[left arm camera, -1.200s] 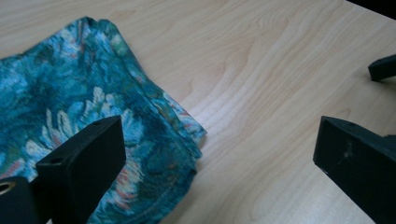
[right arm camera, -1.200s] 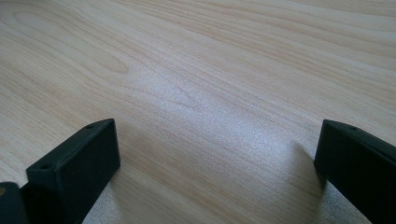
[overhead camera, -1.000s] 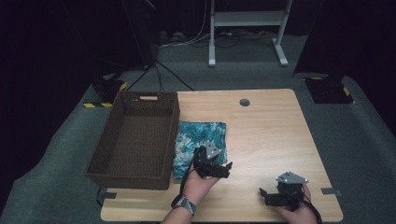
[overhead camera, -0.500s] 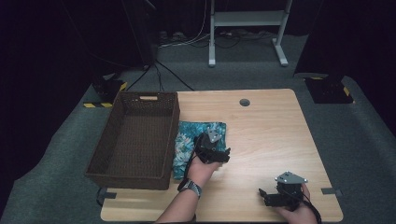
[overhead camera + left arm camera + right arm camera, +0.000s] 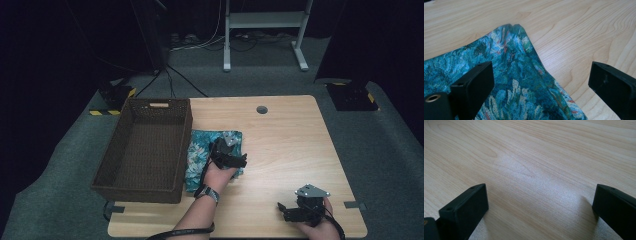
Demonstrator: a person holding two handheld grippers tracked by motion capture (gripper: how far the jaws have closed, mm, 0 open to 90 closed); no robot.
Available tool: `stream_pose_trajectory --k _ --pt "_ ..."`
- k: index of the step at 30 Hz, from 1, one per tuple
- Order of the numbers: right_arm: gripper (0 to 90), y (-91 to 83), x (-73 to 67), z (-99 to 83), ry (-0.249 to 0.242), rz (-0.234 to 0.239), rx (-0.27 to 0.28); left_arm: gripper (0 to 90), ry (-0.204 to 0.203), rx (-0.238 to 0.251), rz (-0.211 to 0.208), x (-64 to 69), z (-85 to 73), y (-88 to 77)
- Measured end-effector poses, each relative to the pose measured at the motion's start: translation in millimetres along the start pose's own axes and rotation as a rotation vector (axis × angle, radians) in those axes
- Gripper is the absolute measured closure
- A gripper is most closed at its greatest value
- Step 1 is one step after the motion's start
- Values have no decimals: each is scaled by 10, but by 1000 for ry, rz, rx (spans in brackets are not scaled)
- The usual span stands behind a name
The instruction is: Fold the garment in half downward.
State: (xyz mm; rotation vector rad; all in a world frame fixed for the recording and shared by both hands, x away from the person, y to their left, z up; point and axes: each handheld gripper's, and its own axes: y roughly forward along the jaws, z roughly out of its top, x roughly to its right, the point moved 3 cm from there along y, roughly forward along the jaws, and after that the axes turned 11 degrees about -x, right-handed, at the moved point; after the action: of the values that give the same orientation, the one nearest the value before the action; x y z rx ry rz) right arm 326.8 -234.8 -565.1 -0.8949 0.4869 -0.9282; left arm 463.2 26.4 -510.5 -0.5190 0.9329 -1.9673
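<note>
The folded cloth [image 5: 200,155] lay beside the basket [image 5: 145,150] as the left tongs [image 5: 541,82], spread wide, had moved forward over its corner, probably to pinch it, while the right tongs [image 5: 540,212] rested spread on the table [image 5: 290,140].

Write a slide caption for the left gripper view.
Open left gripper poised over the edge of a teal floral cloth on a light wooden table.

Two black hand-held tools, left tool [image 5: 231,156] and right tool [image 5: 300,209] each topped by a grey three-cornered plate, black blocky jaws with small screw holes, dark wristband [image 5: 207,192], black trailing cable [image 5: 180,233]
</note>
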Motion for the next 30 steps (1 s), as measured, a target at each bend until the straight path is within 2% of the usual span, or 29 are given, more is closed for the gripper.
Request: stream_pose_trajectory --k 3,6,10,13,18,23,30 --pt "2 0 0 -1 0 0 0 72 17 -15 13 -18 22 49" --pt "2 -1 0 -1 0 0 0 92 16 -7 15 -25 42 92" --pt "0 2 1 2 -3 1 0 139 44 -19 33 -5 61 164" --pt "0 7 -1 10 -7 2 0 169 60 -41 53 -6 88 250" --pt "0 18 -5 26 -12 5 0 200 64 -77 92 -1 104 387" --pt "0 22 -7 32 -16 8 0 231 72 -109 90 18 121 494" --pt "0 20 -12 30 -16 9 -1 258 90 -155 112 35 151 584"
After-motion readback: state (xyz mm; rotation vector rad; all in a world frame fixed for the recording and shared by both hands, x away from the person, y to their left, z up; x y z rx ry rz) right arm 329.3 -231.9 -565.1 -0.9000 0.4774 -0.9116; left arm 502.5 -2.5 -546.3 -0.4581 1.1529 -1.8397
